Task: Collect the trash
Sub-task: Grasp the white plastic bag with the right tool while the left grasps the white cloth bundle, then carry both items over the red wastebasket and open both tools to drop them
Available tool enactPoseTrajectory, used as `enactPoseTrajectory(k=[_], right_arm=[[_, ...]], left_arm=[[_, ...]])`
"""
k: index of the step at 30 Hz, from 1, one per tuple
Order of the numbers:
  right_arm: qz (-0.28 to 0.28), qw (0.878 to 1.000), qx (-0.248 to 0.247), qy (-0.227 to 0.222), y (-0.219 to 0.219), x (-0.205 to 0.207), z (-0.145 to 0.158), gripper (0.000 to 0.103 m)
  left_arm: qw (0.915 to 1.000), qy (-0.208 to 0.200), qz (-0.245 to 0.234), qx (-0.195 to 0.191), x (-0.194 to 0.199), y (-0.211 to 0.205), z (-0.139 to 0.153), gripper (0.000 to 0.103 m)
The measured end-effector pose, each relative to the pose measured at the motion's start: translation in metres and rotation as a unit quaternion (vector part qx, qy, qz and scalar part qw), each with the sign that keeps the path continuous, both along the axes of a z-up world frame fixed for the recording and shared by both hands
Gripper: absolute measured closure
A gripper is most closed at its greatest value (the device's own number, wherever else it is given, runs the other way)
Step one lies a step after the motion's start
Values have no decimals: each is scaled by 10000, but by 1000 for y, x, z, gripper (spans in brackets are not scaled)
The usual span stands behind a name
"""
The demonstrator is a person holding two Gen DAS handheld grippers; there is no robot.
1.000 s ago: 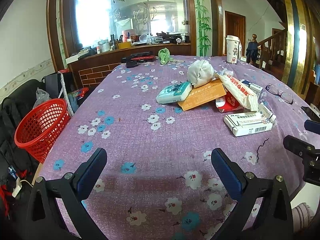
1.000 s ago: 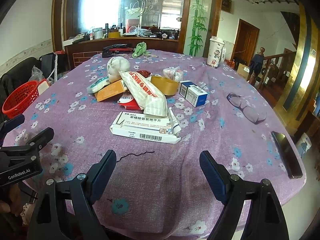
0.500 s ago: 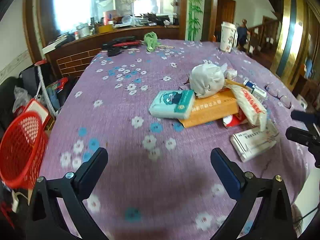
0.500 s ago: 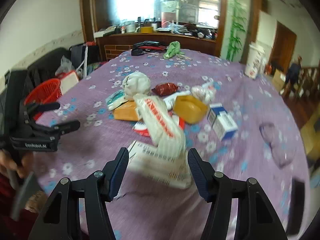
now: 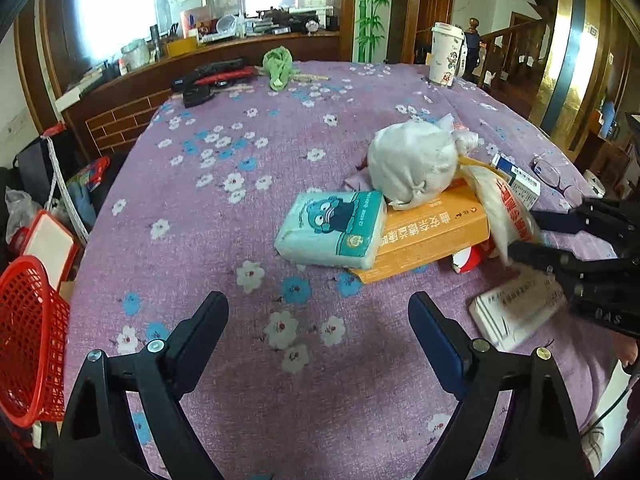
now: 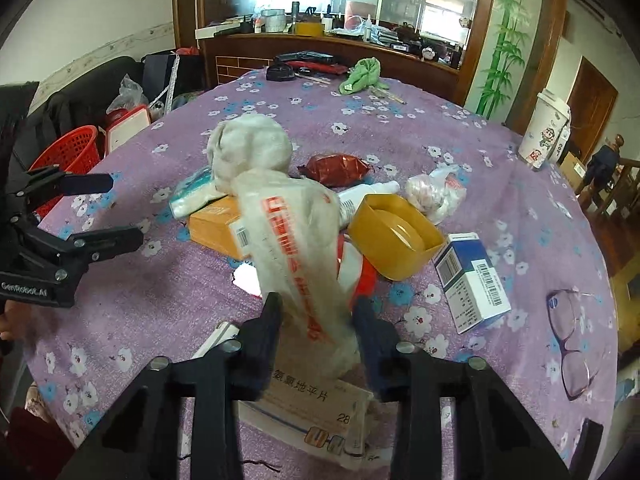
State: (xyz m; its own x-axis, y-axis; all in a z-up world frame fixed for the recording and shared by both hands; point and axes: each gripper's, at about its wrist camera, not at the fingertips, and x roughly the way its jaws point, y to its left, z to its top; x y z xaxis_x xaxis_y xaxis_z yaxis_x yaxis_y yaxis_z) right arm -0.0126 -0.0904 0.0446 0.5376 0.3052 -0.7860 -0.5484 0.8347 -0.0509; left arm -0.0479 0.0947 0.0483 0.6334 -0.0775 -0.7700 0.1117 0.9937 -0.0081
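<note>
Two tongs: right tongs (image 6: 316, 320) closing around the plastic bag (image 6: 296, 248) — left tongs (image 5: 320, 316) spread, narrowing, empty.

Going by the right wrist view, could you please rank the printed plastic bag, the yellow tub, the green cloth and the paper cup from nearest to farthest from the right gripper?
1. Printed plastic bag: between the closing jaws of the right gripper.
2. Yellow tub: just beyond, slightly right.
3. Green cloth at the table's far edge and paper cup far right: too close to call.

Tied bag (image 5: 412, 162) on flat box (image 5: 434, 232), tissue pack (image 5: 332, 232) left, basket (image 5: 28, 340) beside table (image 5: 240, 240)
</note>
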Motion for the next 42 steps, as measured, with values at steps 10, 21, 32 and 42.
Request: enactPoseTrajectory(k=[10, 21, 32, 42], right_arm=[[-268, 9969, 739, -6, -27, -20, 16, 89], [-655, 9902, 1231, -24, -48, -27, 26, 89], [-853, 9862, 1419, -69, -68, -37, 32, 89], [-812, 9829, 1632, -263, -58, -43, 52, 89]], left_arm=[[9976, 192, 136, -655, 25, 9, 8, 12], [9962, -86, 68, -864, 52, -36, 43, 12], [9981, 54, 92, -600, 83, -61, 23, 64], [9933, -575, -22, -1007, 34, -41, 62, 67]])
